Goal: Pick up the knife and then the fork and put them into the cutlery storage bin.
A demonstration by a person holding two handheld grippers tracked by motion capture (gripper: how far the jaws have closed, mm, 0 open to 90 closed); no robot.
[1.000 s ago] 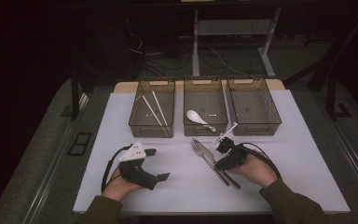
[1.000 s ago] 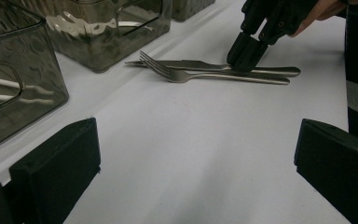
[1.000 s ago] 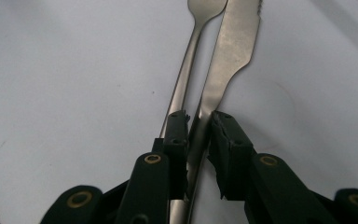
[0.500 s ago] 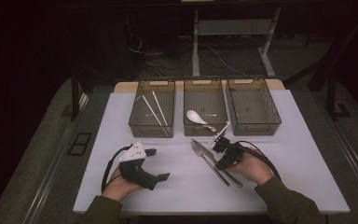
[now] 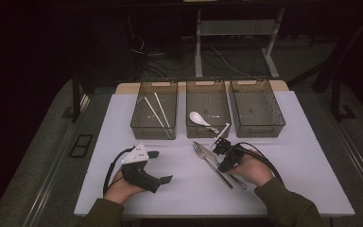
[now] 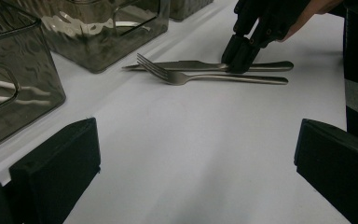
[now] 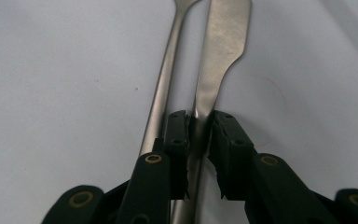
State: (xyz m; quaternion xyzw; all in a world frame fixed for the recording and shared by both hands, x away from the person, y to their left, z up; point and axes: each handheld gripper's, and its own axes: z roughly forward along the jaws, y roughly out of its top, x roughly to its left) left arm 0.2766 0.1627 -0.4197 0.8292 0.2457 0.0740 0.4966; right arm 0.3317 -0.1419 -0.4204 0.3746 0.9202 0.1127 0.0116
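Now | right gripper [image 7: 199, 135] pinches flat steel knife [image 7: 219, 56]; slim fork [image 7: 165, 79] alongside

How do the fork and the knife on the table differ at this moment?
The knife has the right gripper closed on its handle; the fork lies free just outside the jaws. In the left gripper view the fork ends in tines, the knife in a flat blade, and the fork lies nearer that camera. Both are bare metal, flat and side by side on the white table.
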